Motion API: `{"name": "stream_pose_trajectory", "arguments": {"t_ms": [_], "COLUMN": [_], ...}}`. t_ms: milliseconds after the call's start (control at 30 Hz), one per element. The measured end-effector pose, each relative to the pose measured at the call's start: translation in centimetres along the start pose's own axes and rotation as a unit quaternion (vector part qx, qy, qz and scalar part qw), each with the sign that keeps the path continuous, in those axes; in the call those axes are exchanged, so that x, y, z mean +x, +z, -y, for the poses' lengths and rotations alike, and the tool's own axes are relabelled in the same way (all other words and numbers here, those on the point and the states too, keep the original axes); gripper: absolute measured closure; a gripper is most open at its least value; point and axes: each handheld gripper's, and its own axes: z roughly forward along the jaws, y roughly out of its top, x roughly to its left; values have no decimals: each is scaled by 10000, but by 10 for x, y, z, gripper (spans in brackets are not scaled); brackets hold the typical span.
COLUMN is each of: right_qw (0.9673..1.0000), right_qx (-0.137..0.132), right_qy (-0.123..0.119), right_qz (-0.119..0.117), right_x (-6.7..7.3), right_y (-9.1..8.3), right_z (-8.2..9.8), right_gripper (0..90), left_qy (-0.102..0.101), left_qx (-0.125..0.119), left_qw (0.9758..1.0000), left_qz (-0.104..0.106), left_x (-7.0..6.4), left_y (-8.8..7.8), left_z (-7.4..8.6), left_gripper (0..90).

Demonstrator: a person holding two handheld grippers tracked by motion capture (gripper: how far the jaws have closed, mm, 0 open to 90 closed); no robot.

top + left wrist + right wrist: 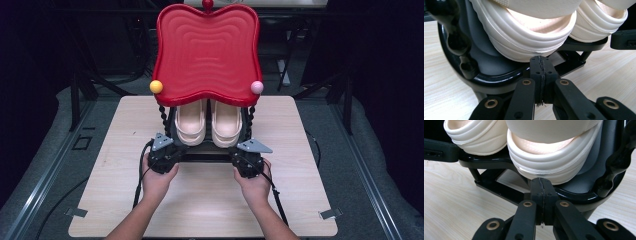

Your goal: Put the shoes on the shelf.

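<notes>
A shoe rack with a wavy red top shelf (207, 50) stands at the far middle of the table. Two cream sandals (190, 122) (226, 122) lie side by side on its black lower shelf (499, 77), heels towards me. My left gripper (172, 150) (541, 60) is shut, its tips at the shelf's front rim just under the left sandal's heel (529, 37). My right gripper (240, 151) (542, 181) is also shut, its tips at the rim (579, 193) under the right sandal's heel (551, 162). Nothing shows between either pair of jaws.
The light wooden table (210, 200) lies bare in front of the rack. A yellow ball (156, 86) and a pink ball (257, 87) cap the rack's front corners, on black beaded posts (164, 117). Dark floor and metal frames surround the table.
</notes>
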Motion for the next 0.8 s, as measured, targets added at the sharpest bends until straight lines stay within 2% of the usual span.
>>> {"name": "stream_pose_trajectory", "arguments": {"t_ms": [200,367,433,600,800], "right_qw": [9999,9999,10000,10000,9999], "right_qx": [-9,30,44,62,94], "right_qy": [124,100,52,20,59], "right_qz": [0,-23,-34,-18,-8], "right_x": [-3,1,4,10,8], "right_y": [5,11,14,20,22], "right_z": [-1,-5,-6,-9,-10], "right_gripper": [900,900,900,900,899], "left_qy": [21,-42,-138,-187,-154], "left_qx": [44,89,108,130,115], "left_qw": [10000,9999,9998,9997,9998], "left_qz": [-33,-63,-1,9,3], "left_x": [-1,1,3,1,0], "left_y": [8,12,12,14,15], "left_z": [-1,-1,-2,-3,-4], "left_gripper": [899,899,899,898,898]}}
